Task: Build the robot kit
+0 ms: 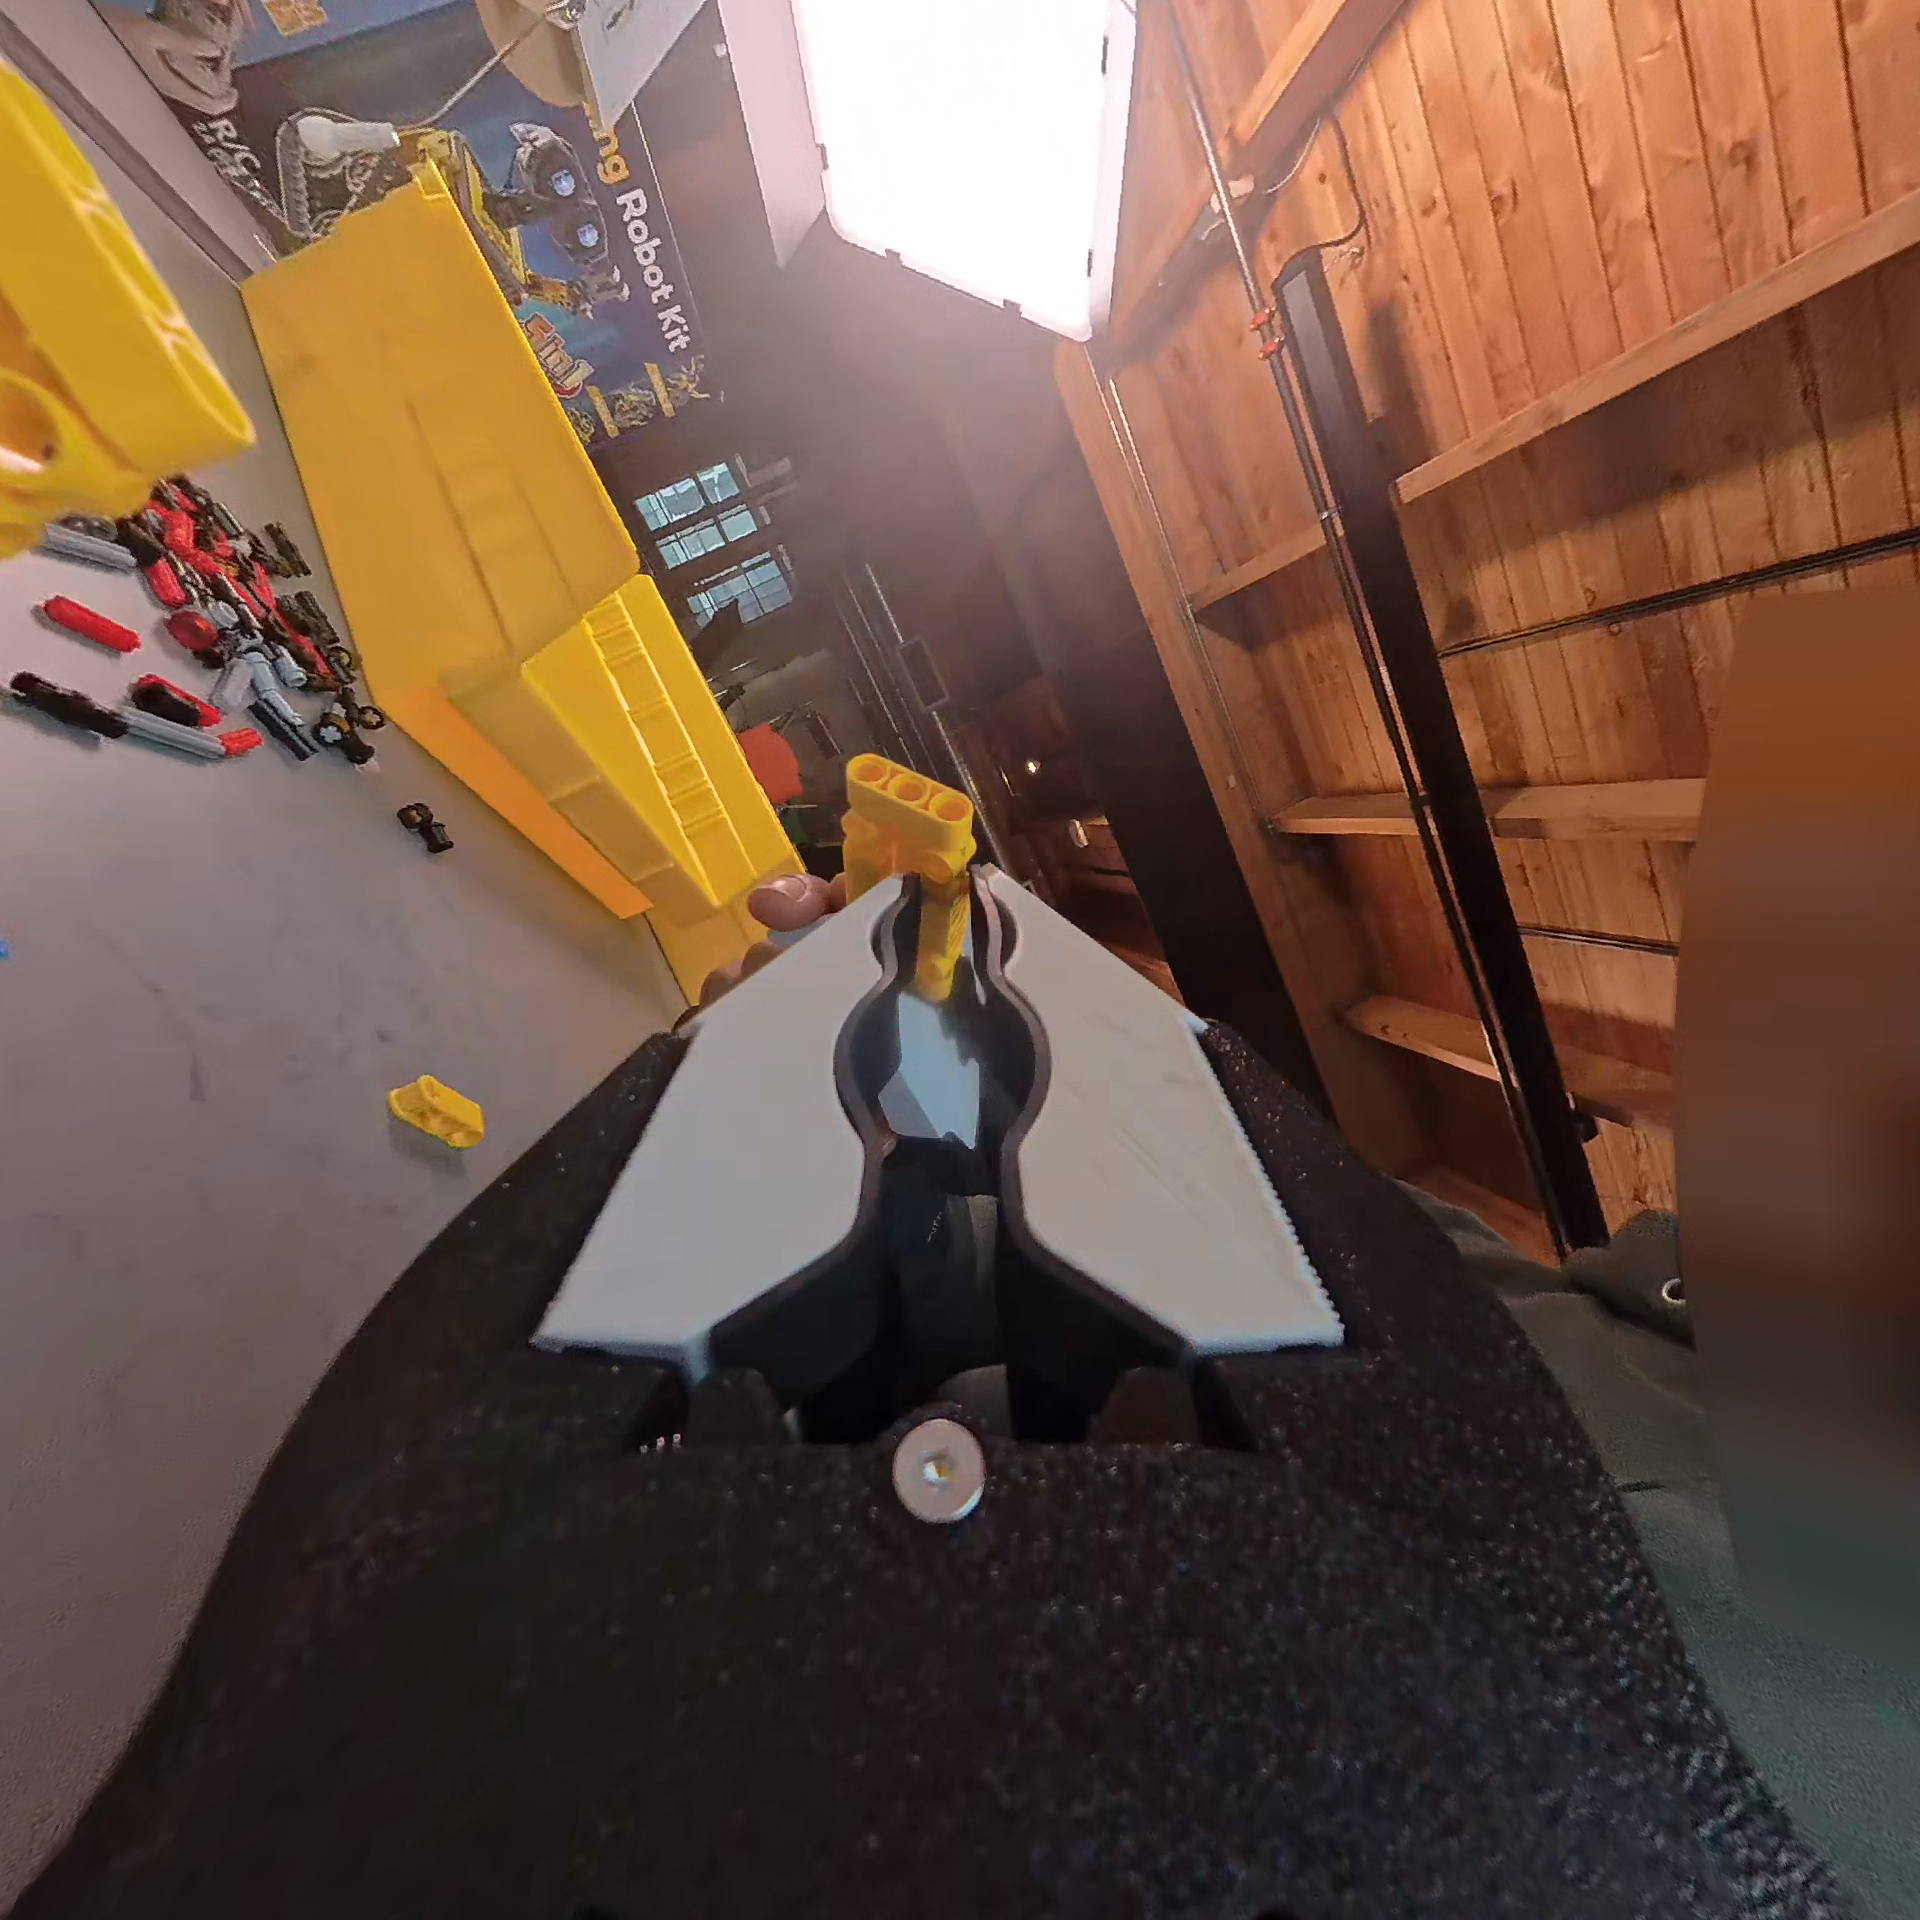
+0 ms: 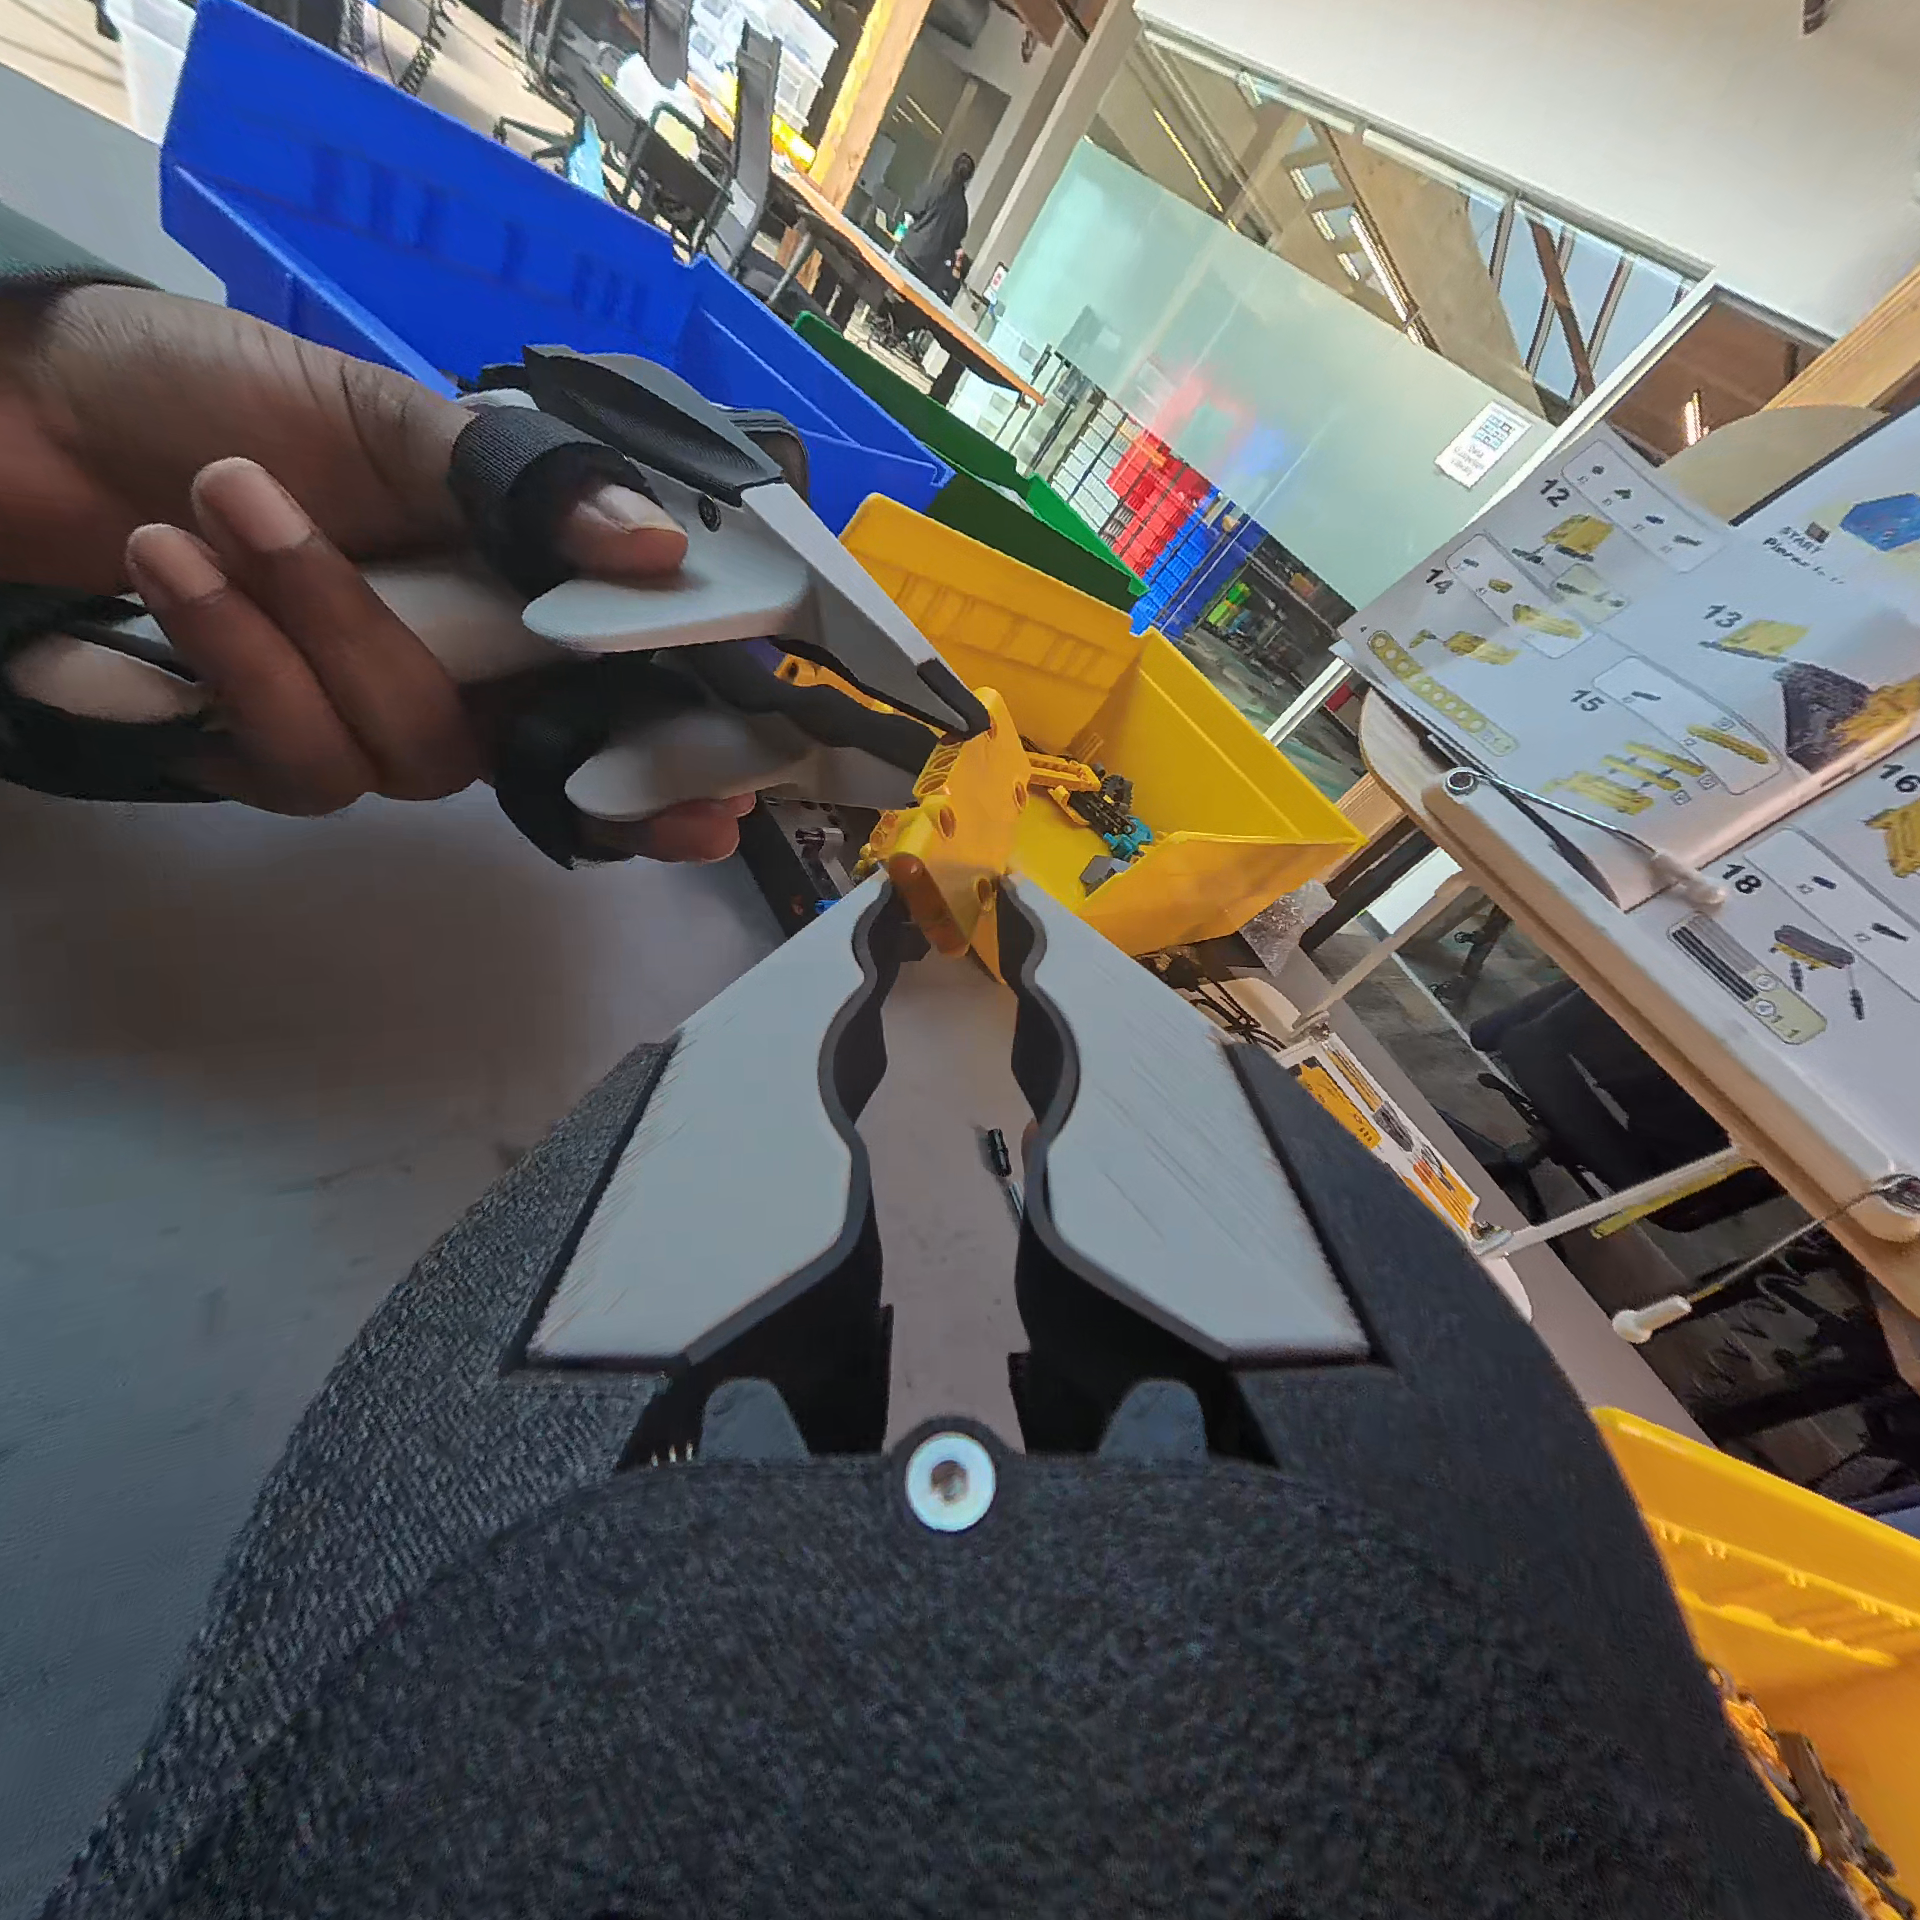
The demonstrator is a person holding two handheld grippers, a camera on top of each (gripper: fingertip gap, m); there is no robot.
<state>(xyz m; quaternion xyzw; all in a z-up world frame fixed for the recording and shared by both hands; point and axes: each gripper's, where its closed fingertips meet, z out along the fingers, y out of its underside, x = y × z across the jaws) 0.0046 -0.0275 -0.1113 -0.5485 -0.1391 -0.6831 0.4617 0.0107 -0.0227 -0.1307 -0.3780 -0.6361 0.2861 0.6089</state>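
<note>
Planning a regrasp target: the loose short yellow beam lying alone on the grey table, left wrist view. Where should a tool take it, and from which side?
Grip the loose yellow beam across its two long flat sides, near mid-length, coming straight down from above. It lies flat on the grey table with bare surface all round, so both fingers should fit. The rounded ends would probably slip.

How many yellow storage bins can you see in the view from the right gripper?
2. One yellow bin sits open beyond the hand-held grippers, holding small parts; another yellow bin shows at the lower right edge, partly cut off. Others may lie outside the frame.
</note>
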